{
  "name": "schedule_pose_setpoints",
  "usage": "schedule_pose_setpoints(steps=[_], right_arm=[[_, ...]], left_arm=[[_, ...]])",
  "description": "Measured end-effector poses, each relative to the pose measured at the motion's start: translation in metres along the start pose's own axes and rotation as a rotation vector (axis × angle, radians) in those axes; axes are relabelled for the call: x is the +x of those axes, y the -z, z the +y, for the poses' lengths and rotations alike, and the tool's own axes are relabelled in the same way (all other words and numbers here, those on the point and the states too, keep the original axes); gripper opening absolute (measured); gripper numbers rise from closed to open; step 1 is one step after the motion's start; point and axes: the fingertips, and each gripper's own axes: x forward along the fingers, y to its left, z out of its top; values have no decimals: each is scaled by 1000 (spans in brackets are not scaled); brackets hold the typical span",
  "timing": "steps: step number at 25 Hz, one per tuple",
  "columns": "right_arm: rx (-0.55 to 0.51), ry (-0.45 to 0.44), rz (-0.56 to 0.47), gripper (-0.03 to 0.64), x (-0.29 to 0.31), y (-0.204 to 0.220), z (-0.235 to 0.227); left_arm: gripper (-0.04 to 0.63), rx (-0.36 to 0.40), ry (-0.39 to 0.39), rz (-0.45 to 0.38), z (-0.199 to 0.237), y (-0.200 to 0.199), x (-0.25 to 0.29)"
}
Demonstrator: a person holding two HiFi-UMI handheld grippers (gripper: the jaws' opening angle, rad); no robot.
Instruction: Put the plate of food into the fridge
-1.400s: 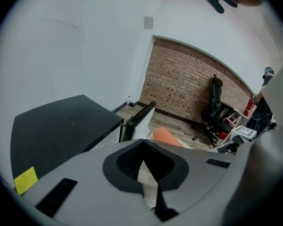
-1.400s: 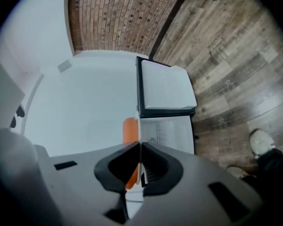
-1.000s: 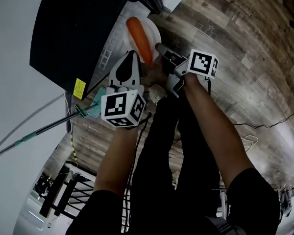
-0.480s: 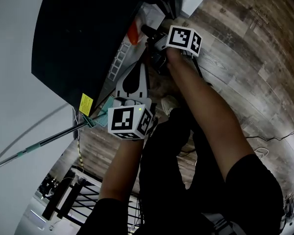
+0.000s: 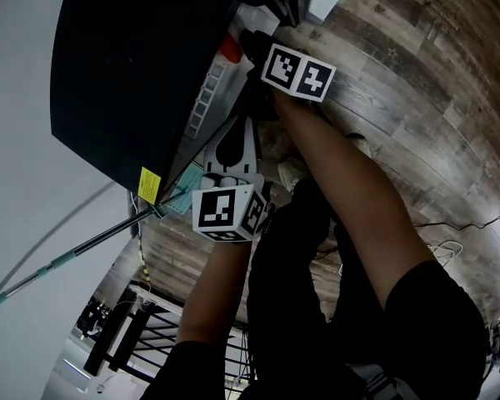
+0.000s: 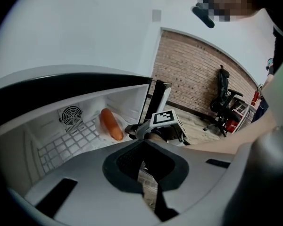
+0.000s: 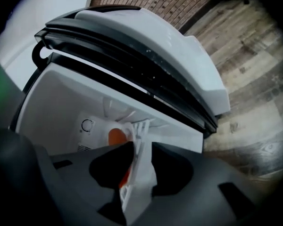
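Note:
An orange sausage-shaped food (image 6: 111,124) lies on a white plate (image 6: 100,129) over the white wire shelf inside the open fridge (image 6: 61,140). My right gripper (image 7: 132,173) is shut on the plate's (image 7: 137,159) near rim, which shows edge-on between its jaws with the food (image 7: 116,136) behind. In the head view the right gripper (image 5: 250,47) reaches into the black fridge (image 5: 133,73), and only a bit of the food (image 5: 230,50) shows. My left gripper (image 5: 238,132) hangs back outside the fridge, shut and holding nothing; its jaws (image 6: 144,171) meet in a point.
The fridge door (image 7: 170,46), white inside with a black seal, stands open beside the right gripper. Wood-plank floor (image 5: 417,98) lies below. A pole with a teal grip (image 5: 67,252) leans by the fridge. An office chair (image 6: 224,98) stands before a brick wall.
My right gripper has carried the plate forward from in front of the fridge to inside it. The left gripper has stayed back, shut, and dropped behind the right one.

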Motion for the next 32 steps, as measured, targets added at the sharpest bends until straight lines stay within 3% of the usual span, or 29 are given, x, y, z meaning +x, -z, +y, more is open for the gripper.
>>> schedule_pose_setpoints(steps=[2, 4, 7, 13, 16, 21, 25, 32], right_arm=[[-22, 12, 13, 140, -14, 3, -6], [-44, 27, 29, 26, -33, 4, -11], [-105, 42, 60, 14, -69, 4, -9], [-397, 83, 79, 12, -159, -17, 33], [-526, 118, 30, 12, -209, -42, 70], [-606, 182, -62, 12, -286, -79, 148], [-653, 220, -107, 12, -340, -103, 217], [-747, 130, -158, 12, -427, -135, 374]], left_arm=[[-3, -4, 7, 9, -3, 1, -2], [-3, -13, 14, 11, -7, -1, -3], [-3, -26, 24, 13, -15, -7, -5], [-3, -34, 65, -1, -44, -45, -22], [-3, -40, 85, -18, -62, -75, -38], [-3, -6, 112, -27, -96, -134, -78], [-3, -35, 98, -54, -114, -194, -129], [-3, -21, 96, -176, -154, -328, -240]])
